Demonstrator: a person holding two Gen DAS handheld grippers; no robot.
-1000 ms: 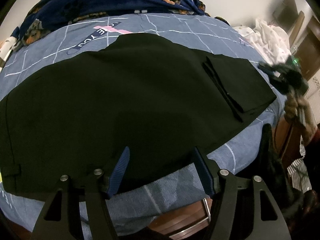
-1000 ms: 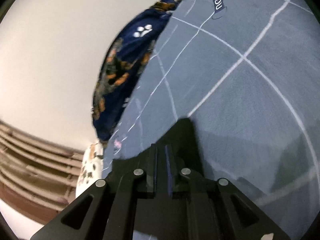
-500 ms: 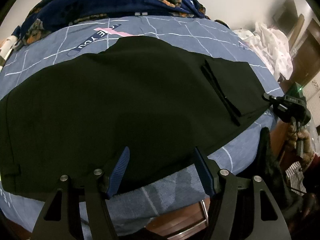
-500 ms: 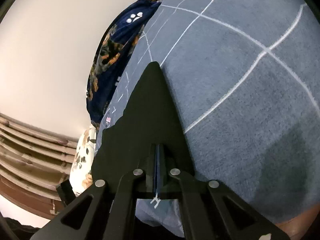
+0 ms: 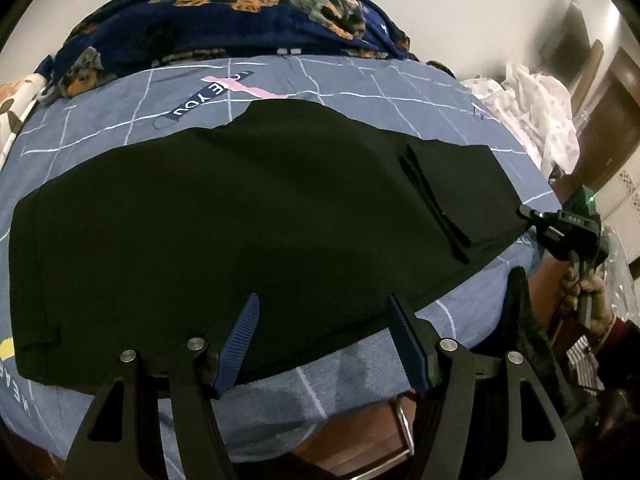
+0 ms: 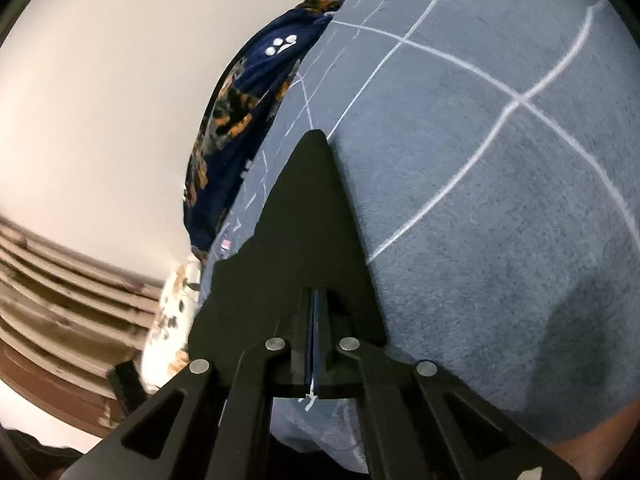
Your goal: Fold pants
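Observation:
Black pants [image 5: 240, 220] lie spread flat across a blue grid-pattern bed sheet [image 5: 340, 80]. My left gripper [image 5: 324, 312] is open, its blue-padded fingers hovering over the pants' near edge. My right gripper [image 6: 316, 300] is shut on the right corner of the pants [image 6: 312, 216], pulling the cloth taut; it also shows in the left wrist view [image 5: 560, 228] at the pants' right corner near the bed's edge.
A dark blue dog-print blanket [image 5: 224, 16] is bunched along the far side of the bed. White clothes [image 5: 532, 108] are piled at the right. The wooden bed frame [image 5: 360, 432] runs below the near edge. A spotted pillow [image 6: 172, 312] lies at the left.
My right gripper came down from above the bed to the pants' right corner and shut on it, drawing it outward. My left gripper stayed open in place.

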